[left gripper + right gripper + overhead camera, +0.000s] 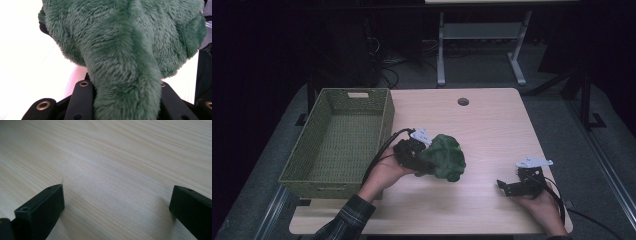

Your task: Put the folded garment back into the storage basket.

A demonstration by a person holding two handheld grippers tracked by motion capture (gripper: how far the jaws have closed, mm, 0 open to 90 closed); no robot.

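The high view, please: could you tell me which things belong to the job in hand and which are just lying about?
In the job:
- green plush toy, clamped in the left gripper
- woven basket, beside it, probably where it goes

Just there:
- right gripper, open, low over the table
- round hole in the tabletop

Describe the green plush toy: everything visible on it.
The green plush toy is dark green, with shaggy, fleecy fabric and a lumpy, rounded body; what it depicts can't be told. In the left gripper view a long narrower limb or stem runs down between the jaws of the left gripper, which is shut on it. In the high view it sits near the middle of the wooden table, right of the woven basket; whether it touches the tabletop can't be told.
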